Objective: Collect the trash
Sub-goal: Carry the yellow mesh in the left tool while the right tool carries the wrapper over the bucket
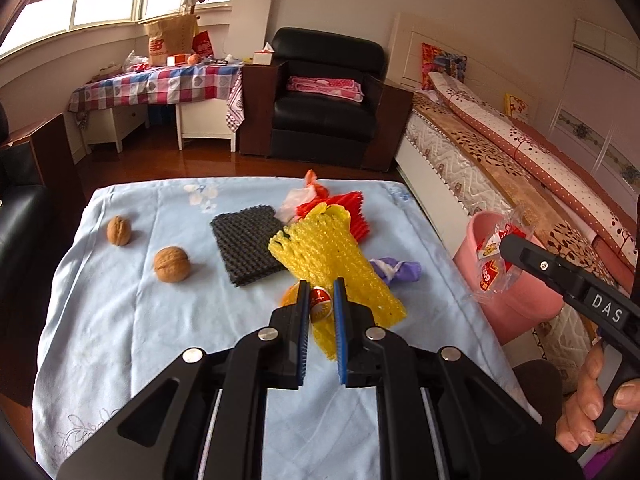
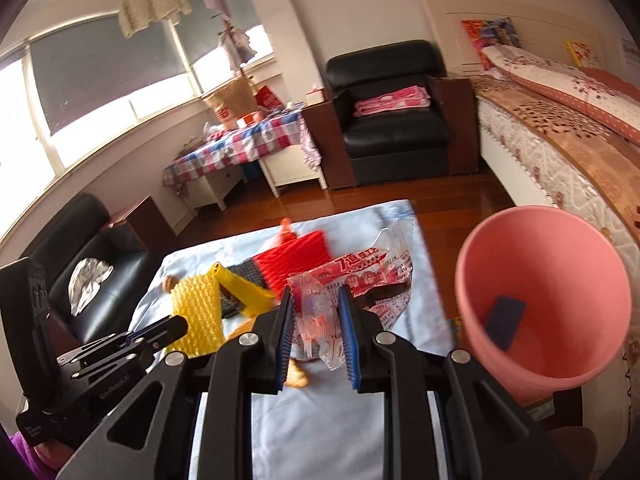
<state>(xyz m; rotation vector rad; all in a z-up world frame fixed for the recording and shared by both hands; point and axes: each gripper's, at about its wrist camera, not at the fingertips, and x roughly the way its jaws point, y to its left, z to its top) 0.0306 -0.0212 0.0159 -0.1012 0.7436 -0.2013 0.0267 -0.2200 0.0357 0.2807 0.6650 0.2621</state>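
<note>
Left wrist view: bucket [image 1: 516,280] partly hidden behind clear wrapper [image 1: 494,256] clamped in right gripper [image 1: 505,245] fingers. Left gripper [image 1: 321,298] fingers nearly together, empty. Two walnuts [image 1: 172,264] left of bucket on surface [image 1: 140,320].

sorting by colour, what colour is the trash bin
Pink; the bin shows best in the right wrist view.

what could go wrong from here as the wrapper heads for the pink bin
1. The right tool pinches only one end of the clear wrapper; the loose rest could catch the pink bin rim and spill outside.
2. The left tool holds the yellow foam net, whose free end lies over other scraps and might drag them off the table.
</note>
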